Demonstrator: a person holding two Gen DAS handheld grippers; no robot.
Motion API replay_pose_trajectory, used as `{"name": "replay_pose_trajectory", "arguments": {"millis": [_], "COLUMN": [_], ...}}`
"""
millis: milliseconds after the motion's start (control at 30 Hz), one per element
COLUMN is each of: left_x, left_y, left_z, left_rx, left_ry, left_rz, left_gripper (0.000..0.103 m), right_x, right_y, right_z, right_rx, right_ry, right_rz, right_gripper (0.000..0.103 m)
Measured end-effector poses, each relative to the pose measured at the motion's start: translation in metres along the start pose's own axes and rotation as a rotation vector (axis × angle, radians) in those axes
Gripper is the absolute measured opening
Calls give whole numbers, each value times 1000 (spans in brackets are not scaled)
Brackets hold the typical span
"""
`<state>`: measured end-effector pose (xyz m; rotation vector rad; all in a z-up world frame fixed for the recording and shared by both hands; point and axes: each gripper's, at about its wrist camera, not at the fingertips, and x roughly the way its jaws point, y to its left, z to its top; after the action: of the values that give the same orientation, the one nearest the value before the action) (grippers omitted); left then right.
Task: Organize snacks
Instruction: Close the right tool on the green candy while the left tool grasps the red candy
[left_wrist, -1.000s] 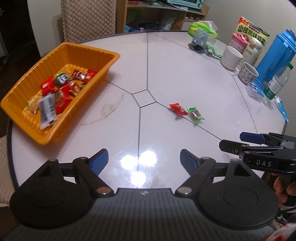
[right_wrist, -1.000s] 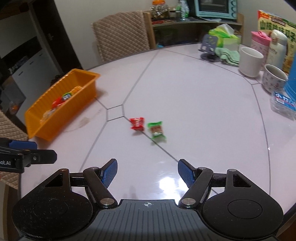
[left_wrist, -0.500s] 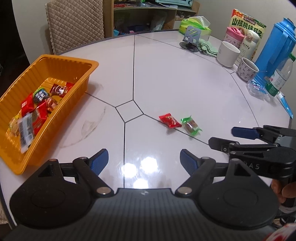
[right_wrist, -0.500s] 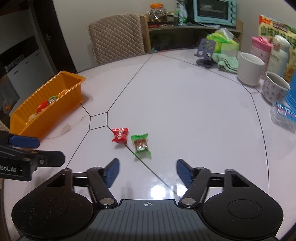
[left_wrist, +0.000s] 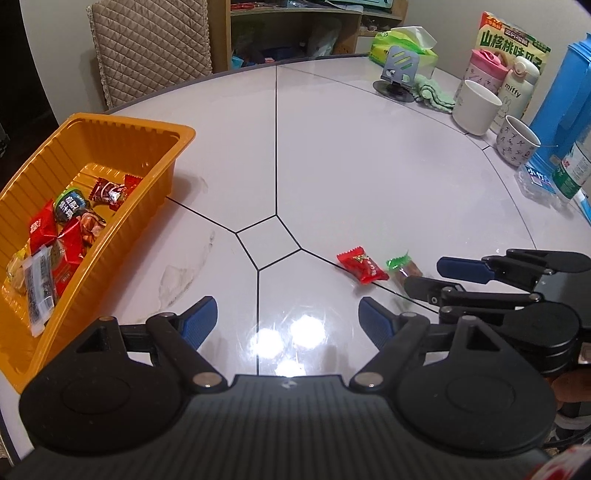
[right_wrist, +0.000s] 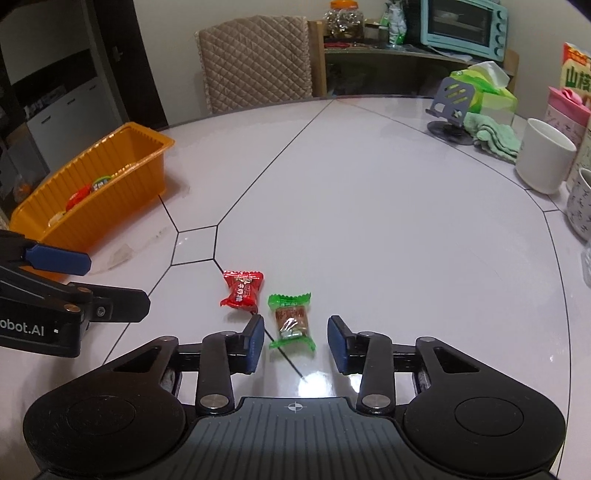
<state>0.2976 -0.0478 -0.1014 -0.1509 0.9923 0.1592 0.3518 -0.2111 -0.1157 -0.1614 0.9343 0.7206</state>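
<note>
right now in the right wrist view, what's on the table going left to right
orange tray → red candy → green candy → phone stand → green cloth → white mug

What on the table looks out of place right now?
Two snacks lie loose on the table: a red candy and a green-wrapped candy, while the rest sit in the orange tray. The open right claw straddles the green one. A smudge marks the tabletop beside the tray.
</note>
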Motion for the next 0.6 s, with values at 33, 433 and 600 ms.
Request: {"name": "replay_pose_trajectory", "arguments": {"millis": [33, 433, 600], "left_x": [1, 13, 16], "left_y": [0, 0, -2], "left_z": [1, 7, 10], "left_rx": [0, -1, 5], "left_ry": [1, 7, 6], "left_rz": [0, 0, -2], "left_gripper": [82, 82, 82], "right_x": [3, 17, 18], "right_y": [0, 2, 2], "right_z": [1, 2, 3], "right_rx": [-2, -29, -40], "right_ry": [4, 22, 21], "right_rz": [1, -2, -5], "right_gripper": [39, 30, 21]}}
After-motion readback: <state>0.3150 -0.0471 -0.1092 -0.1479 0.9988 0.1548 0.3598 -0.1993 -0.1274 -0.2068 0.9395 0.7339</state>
